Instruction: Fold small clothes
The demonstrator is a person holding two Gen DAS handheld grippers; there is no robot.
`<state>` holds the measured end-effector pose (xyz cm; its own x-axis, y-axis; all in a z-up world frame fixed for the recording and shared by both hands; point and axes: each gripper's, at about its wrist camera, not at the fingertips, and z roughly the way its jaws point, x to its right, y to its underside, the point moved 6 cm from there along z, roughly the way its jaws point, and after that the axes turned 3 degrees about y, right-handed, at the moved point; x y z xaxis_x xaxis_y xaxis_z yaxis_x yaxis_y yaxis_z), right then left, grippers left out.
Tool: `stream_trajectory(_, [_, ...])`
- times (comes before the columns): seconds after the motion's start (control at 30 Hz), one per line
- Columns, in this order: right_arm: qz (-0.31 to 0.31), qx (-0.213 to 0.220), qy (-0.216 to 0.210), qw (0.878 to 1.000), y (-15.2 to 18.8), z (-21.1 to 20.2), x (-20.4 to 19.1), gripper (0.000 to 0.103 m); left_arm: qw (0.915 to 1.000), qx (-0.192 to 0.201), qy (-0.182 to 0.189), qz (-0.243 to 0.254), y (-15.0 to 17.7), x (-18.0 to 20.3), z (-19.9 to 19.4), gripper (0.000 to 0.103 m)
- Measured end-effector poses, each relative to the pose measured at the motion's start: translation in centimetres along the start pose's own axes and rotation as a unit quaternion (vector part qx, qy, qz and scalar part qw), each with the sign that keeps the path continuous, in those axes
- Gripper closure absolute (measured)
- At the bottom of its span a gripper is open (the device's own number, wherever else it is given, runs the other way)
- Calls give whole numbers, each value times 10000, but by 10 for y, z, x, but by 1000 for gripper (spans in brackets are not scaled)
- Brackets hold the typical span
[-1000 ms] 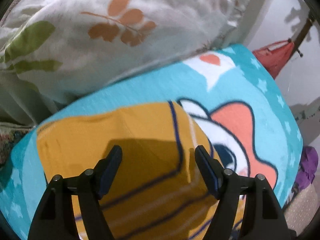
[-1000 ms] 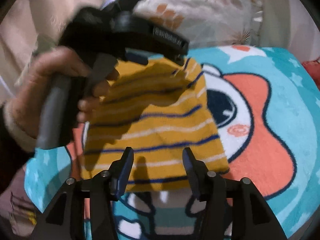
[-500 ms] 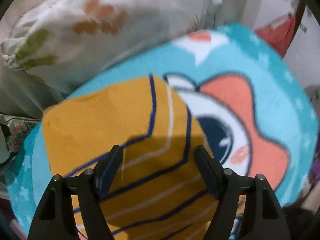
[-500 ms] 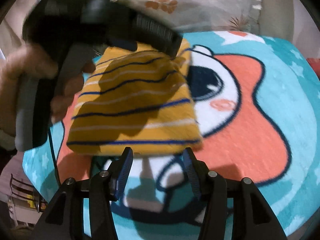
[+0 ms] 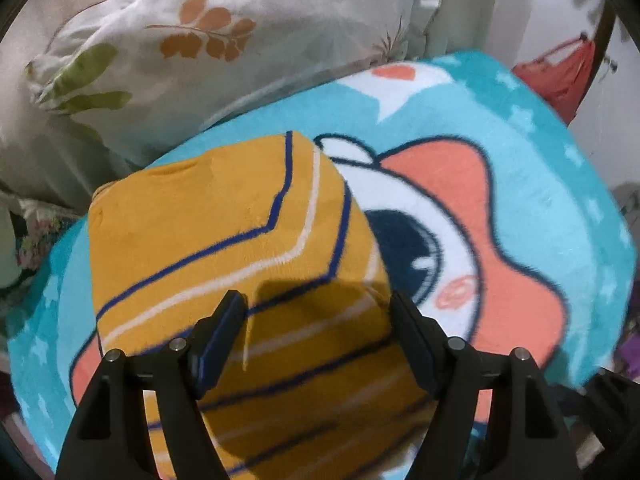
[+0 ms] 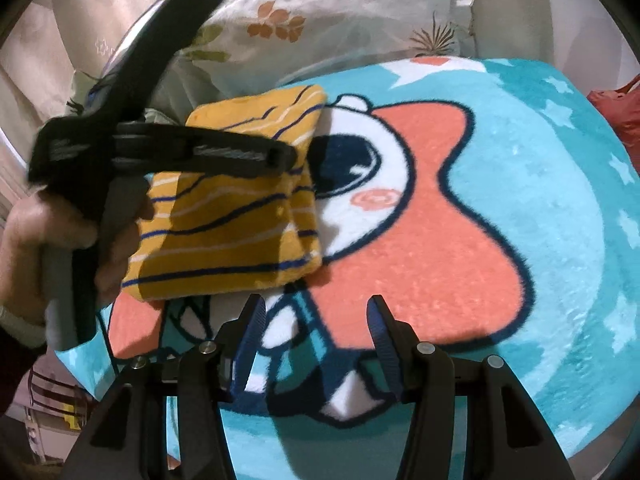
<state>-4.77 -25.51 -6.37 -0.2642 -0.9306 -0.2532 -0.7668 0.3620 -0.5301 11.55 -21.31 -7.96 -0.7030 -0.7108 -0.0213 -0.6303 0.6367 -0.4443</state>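
- Two black fingers of the left gripper (image 5: pixel 316 340) rise from the bottom edge of the left wrist view, jaws spread wide with nothing pinched between the blue-edged pads; they hang over the near part of the folded garment.
- That folded yellow striped garment (image 5: pixel 224 240) — mustard with navy and white stripes — lies flat on the turquoise cartoon blanket (image 5: pixel 540 184), filling the middle and the 7 o'clock part of this view.
- On the blanket, a coral-and-white cartoon figure with a dark eye sits at about 3 o'clock of the garment, just beside its right edge.
- At 12 o'clock a white pillow with a leaf print (image 5: pixel 224 40) rests against the blanket's far edge; a red cloth (image 5: pixel 560 76) hangs at 2 o'clock, well apart.
- In the right wrist view, the right gripper (image 6: pixel 316 320) stands at 6 o'clock, jaws apart and empty, above bare blanket (image 6: pixel 540 200) just short of the garment's near edge.
- The garment (image 6: pixel 224 240) lies at 10 o'clock from those fingers, a tidy rectangle.
- The left gripper (image 6: pixel 288 156) crosses over the garment from 9 o'clock, held by a person's hand (image 6: pixel 36 240) — whether its tips touch the cloth I cannot tell.
- The leaf-print pillow (image 6: pixel 340 12) sits at 12 o'clock.
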Motion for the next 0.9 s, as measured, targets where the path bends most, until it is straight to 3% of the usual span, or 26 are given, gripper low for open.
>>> stream_trajectory(0.13, [13, 107, -19, 9999, -14, -3, 4, 46, 9991, 256, -243, -229, 11, -20, -23, 29])
stream_trajectory(0.27, [-5, 139, -47, 9999, -29, 4, 5, 44, 9979, -185, -214, -586, 34, -47, -5, 29])
stream_trajectory(0.37, [-79, 197, -52, 9998, -42, 7, 1, 44, 9975, -20, -191, -679, 40, -58, -24, 29])
stream_trajectory(0.53, [-230, 338, -139, 9991, -74, 12, -18, 44, 9950, 219, -575, -792, 50, -83, -45, 29])
stream_trajectory(0.67, [-405, 382, -170, 9983, -98, 31, -39, 38, 9910, -255, -544, -1200, 76, -109, -18, 28])
stream_trajectory(0.73, [-522, 245, -105, 9983, -109, 54, -48, 38, 9894, -237, -278, -1407, 82, -116, -19, 28])
stream_trajectory(0.83, [-625, -417, 183, 9970, -111, 93, -52, 38, 9908, -90, -362, -1301, 78, -119, -32, 28])
stream_trajectory(0.9, [-560, -388, 184, 9975, -117, 90, -55, 35, 9909, 69, -408, -1282, 75, -125, -41, 28])
